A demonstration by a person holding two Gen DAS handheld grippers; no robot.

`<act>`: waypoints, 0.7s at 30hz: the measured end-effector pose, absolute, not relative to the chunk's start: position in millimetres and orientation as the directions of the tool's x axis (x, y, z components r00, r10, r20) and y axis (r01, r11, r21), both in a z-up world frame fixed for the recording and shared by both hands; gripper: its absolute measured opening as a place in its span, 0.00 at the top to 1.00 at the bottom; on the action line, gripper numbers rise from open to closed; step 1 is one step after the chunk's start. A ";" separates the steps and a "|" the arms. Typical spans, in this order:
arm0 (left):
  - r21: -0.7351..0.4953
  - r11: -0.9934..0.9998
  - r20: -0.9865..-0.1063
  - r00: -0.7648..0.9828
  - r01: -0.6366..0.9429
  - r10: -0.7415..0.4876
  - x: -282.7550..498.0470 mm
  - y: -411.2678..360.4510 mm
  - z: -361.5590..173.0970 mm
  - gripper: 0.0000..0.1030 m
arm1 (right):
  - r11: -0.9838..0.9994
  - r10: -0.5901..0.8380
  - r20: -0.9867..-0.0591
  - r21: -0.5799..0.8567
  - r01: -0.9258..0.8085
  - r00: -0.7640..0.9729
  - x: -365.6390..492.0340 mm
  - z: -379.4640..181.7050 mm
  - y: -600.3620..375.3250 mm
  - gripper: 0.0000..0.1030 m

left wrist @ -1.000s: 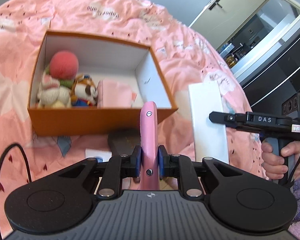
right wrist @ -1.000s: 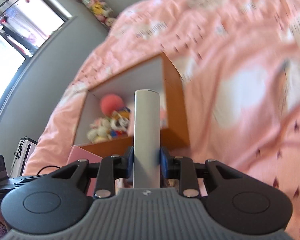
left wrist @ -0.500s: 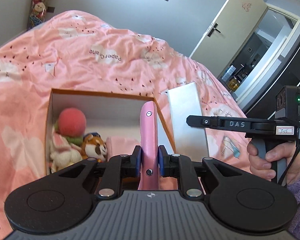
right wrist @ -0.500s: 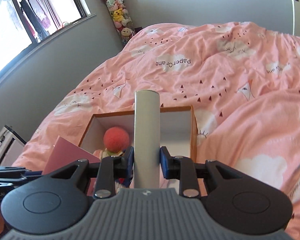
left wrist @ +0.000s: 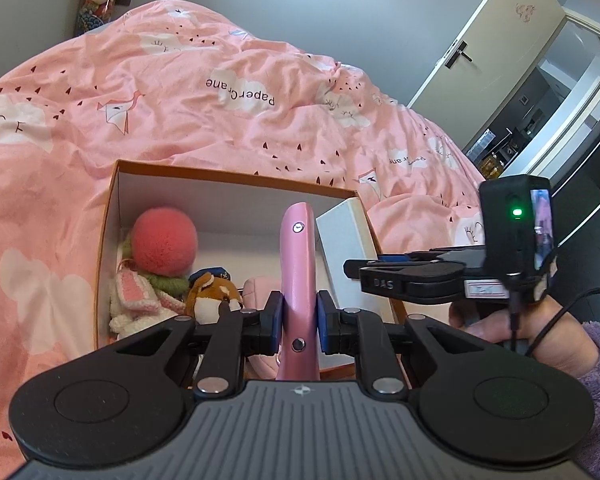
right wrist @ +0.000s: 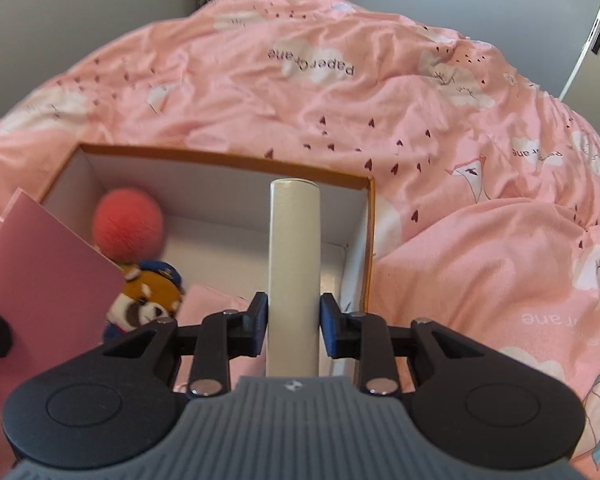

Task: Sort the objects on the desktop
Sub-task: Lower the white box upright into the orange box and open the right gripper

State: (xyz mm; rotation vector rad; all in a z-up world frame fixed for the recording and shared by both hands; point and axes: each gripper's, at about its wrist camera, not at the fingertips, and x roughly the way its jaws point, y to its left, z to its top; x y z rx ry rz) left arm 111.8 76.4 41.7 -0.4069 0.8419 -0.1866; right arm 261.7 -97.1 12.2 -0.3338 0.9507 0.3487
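My left gripper [left wrist: 298,322] is shut on a thin pink slab [left wrist: 298,264] held edge-up over the near side of an orange box [left wrist: 236,174]. In the right wrist view the same pink slab [right wrist: 40,280] shows its flat face at the left. My right gripper [right wrist: 294,320] is shut on a white flat box [right wrist: 295,260] above the right part of the orange box [right wrist: 220,156]. From the left wrist view the white box [left wrist: 342,248] leans just inside the right wall, with the right gripper [left wrist: 356,270] behind it.
Inside the box lie a red plush ball [left wrist: 164,242], a white rabbit plush [left wrist: 136,300], a fox plush [left wrist: 214,294] and a pink pouch [left wrist: 260,286]. The box rests on a rumpled pink bed cover [right wrist: 460,240]. A hand in a purple sleeve [left wrist: 540,336] holds the right gripper.
Both grippers have come up over the orange box with their loads. The right one swung left and rolled upright, bringing the white box from beside the orange box to over its right wall.
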 end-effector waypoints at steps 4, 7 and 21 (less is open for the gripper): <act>-0.429 0.903 -0.686 0.650 0.003 -0.328 115.2 80.3 34.0 0.81 | 0.887 0.058 -0.847 -0.199 -0.417 0.528 268.0 -6.2 -87.5 0.71; -0.442 0.897 -0.684 0.646 0.004 -0.339 117.6 83.9 29.2 0.81 | 0.884 0.022 -0.863 -0.219 -0.413 0.505 271.3 -18.7 -83.5 0.71; -0.445 0.895 -0.694 0.640 -0.019 -0.331 126.1 91.2 20.2 0.81 | 0.863 -0.039 -0.884 -0.265 -0.431 0.466 274.9 -41.7 -74.7 0.72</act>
